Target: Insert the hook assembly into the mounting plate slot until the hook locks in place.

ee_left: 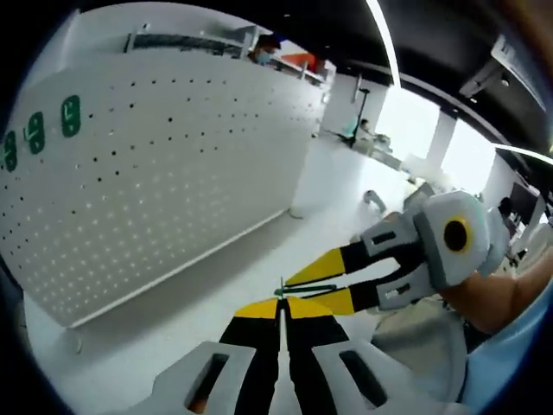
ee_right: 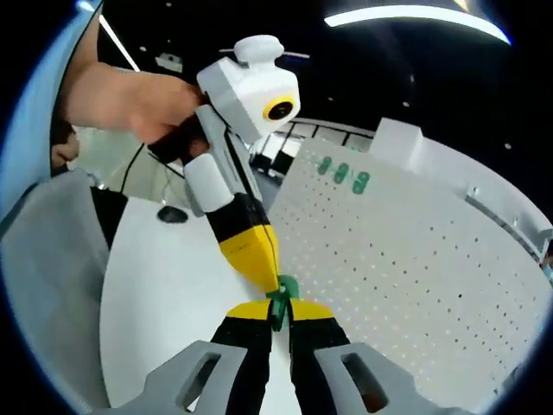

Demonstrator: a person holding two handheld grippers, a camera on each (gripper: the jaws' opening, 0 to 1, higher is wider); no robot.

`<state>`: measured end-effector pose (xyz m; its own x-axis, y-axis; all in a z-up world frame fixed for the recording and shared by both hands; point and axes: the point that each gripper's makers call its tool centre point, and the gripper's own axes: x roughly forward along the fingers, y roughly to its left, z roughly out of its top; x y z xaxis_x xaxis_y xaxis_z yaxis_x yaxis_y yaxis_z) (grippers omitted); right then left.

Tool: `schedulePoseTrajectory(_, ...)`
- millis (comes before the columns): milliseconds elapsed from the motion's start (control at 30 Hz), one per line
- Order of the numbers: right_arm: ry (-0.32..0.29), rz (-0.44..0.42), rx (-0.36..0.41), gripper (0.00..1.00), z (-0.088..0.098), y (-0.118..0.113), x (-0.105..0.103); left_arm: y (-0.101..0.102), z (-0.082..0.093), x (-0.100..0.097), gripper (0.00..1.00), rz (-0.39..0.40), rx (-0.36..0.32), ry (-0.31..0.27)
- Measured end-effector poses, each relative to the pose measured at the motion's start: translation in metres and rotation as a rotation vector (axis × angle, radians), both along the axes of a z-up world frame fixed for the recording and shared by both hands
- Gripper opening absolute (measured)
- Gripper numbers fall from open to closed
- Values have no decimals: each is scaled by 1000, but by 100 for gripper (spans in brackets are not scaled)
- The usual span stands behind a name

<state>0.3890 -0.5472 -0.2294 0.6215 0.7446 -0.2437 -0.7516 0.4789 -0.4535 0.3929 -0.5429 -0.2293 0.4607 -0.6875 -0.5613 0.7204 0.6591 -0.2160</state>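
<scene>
1. At the far left of the left gripper view stands the white pegboard [ee_left: 164, 173], upright on the white table [ee_left: 259, 259], with three green hooks [ee_left: 34, 131] already seated in a row near its upper left edge. These show the fit to aim for.

2. In the middle, the left gripper [ee_left: 281, 304] has its yellow-tipped jaws pressed together on a small green hook piece [ee_left: 282, 290], which peeks out at the tips. The piece is held in the air over the table, well apart from the pegboard.

3. To the right, the right gripper [ee_left: 298, 290] comes in from the side, its tips meeting the left one's at the same green piece. In the right gripper view its jaws [ee_right: 278, 313] are closed on the green piece [ee_right: 282, 298] as well, and the left gripper [ee_right: 263, 268], held by a hand [ee_right: 130, 99], pinches it from above.

4. The step in hand looks like joining or regripping the hook between the two tools. Keep both grips firm and aligned so the piece does not twist.

5. Then, judging by the seated hooks, carry it to the pegboard [ee_right: 406, 277], square it to a free slot, and push straight until it locks.
</scene>
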Motion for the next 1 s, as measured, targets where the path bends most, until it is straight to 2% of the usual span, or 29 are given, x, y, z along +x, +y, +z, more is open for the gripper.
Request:
schedulePoseTrajectory(667, 7, -3, -11, 1, -1, -1, -2, -1, 0, -4, 1, 7, -22, 47)
schedulePoseTrajectory(900, 34, -8, -5, 1, -2, 0, -3, 1, -1, -6, 1, 14, -22, 52)
schedulePoseTrajectory(1000, 39, -14, 5, 1, 0, -1, -2, 0, 1, -6, 2, 14, -23, 36)
